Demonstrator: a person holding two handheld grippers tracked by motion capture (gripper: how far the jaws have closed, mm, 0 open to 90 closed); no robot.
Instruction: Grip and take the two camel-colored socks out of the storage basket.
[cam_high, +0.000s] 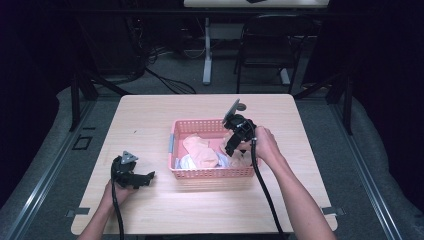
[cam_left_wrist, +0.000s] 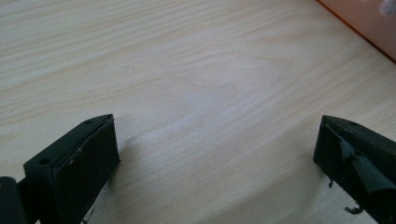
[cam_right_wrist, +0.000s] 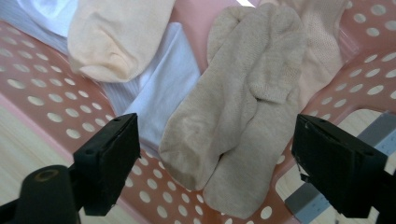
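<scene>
We see the right gripper reaching down into the pink plastic basket with little round holes, which sits in the middle of the pale wooden table. Its jaws stand apart on either side of a pair of beige knitted socks and are not squeezing them (the socks lie on the basket's wall). A peach sock and a white cloth lie beside them. The left gripper rests on the table, left of the basket, jaws wide apart with nothing between them.
</scene>
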